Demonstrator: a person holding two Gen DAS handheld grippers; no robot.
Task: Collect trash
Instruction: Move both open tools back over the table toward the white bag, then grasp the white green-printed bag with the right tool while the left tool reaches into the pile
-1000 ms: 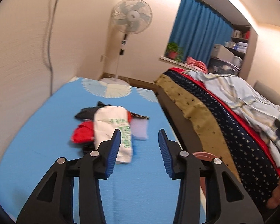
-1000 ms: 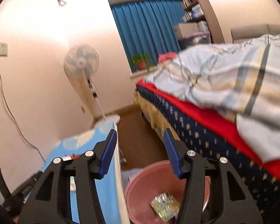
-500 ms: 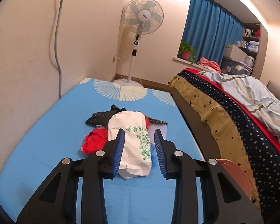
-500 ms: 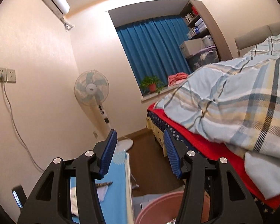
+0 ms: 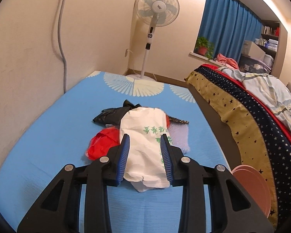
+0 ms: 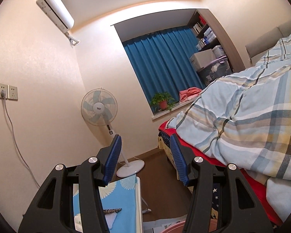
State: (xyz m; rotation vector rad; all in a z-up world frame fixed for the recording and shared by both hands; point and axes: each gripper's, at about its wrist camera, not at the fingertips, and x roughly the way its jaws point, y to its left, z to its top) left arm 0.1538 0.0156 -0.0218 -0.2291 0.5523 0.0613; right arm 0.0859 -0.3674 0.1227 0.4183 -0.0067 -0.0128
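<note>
A heap of trash lies on the blue table (image 5: 48,136): a white plastic bag with green print (image 5: 145,145) on top, a red bag (image 5: 102,143) to its left, a black bag (image 5: 110,116) behind, and a pale foam sheet (image 5: 179,137) to the right. My left gripper (image 5: 145,155) is open, its fingers straddling the near part of the white bag. A pink bin (image 5: 250,186) stands at the table's right edge. My right gripper (image 6: 143,159) is open and empty, raised and pointing at the far wall; the bin's rim (image 6: 176,227) shows at the bottom.
A bed with star-print cover (image 5: 252,128) and plaid quilt (image 6: 252,116) runs along the right. A standing fan (image 5: 155,19) stands beyond the table's far end. A cable (image 5: 62,29) hangs down the left wall. A brown floor strip (image 6: 157,184) separates table and bed.
My left gripper moved forward over the white bag and its fingers narrowed around it. My right gripper rose and tilted up from the bin, which dropped out of view.
</note>
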